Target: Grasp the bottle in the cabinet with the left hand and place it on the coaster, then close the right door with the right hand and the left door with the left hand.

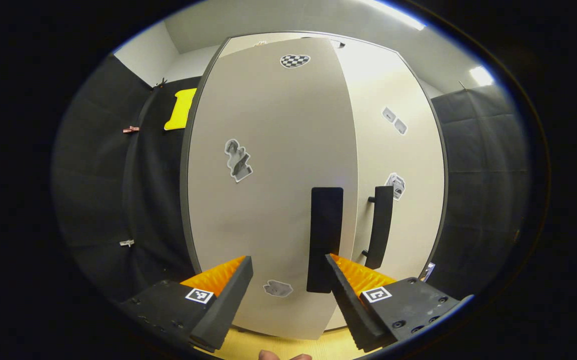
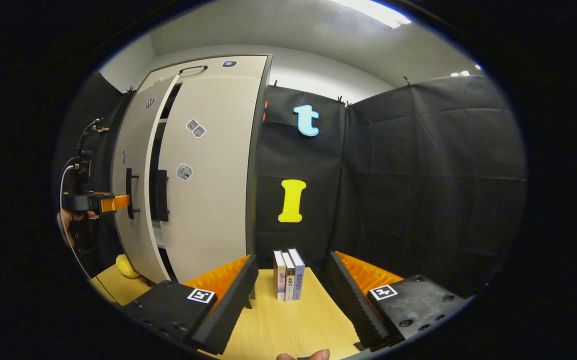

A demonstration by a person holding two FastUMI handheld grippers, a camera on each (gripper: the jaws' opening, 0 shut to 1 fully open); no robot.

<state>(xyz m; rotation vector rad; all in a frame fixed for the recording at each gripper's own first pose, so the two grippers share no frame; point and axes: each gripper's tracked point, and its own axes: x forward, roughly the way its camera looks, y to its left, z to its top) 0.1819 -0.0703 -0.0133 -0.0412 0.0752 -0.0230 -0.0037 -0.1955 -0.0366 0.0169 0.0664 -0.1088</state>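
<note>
Facing the left door [image 1: 273,190] square on, the left gripper [image 1: 288,290] is hovering with fingers spread and empty, the door's upright handle [image 1: 326,237] just ahead. That door is standing slightly ajar; the right door [image 2: 208,170] looks shut. The right gripper [image 2: 291,295] is idling released over the table [image 2: 288,325].

In the left gripper view, the left door [image 1: 273,185] covers most of the cabinet's inside, and the picture's lower edge cuts off a fingertip [image 1: 268,355]. The stickers [image 1: 238,160] on the doors are too small to make out. In the right gripper view, the dark gap [image 2: 154,150] between the 2 doors hides the shelves. A yellow object [image 2: 127,267], perhaps soft, sits half hidden behind the left door's bottom corner. The left claw [image 2: 121,201] is small and far off, so how its fingers stand is unclear there.
</note>
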